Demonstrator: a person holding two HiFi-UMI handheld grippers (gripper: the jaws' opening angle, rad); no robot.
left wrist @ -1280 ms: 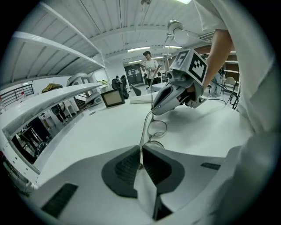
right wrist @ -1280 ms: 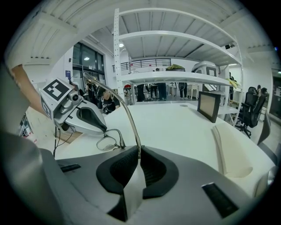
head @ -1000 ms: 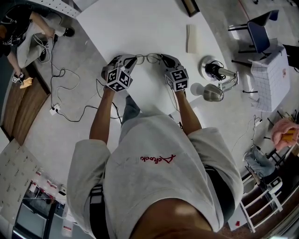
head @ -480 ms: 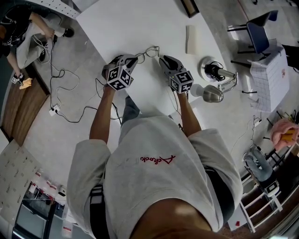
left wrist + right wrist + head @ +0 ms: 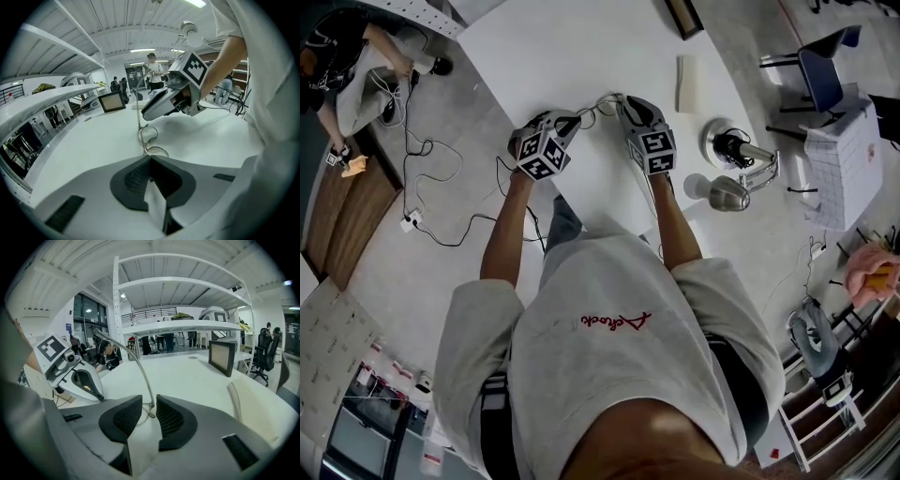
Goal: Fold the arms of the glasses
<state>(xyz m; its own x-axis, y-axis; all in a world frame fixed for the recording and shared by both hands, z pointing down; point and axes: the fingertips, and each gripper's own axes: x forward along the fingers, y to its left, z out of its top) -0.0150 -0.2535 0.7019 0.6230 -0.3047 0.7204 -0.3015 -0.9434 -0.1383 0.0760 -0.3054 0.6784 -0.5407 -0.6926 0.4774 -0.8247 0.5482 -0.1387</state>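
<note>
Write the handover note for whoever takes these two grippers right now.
Left gripper: shut on the glasses, gripping the frame next to a lens. The glasses are on or just above the white table; I cannot tell which.
Right gripper: fingers opening and not pressing on anything; one glasses arm runs up between them.
Done: the glasses are steadied. That arm stands up from the frame and is not folded flat.
Left: swing that arm in against the lenses, then fold the other arm, whose state I cannot make out.
</note>
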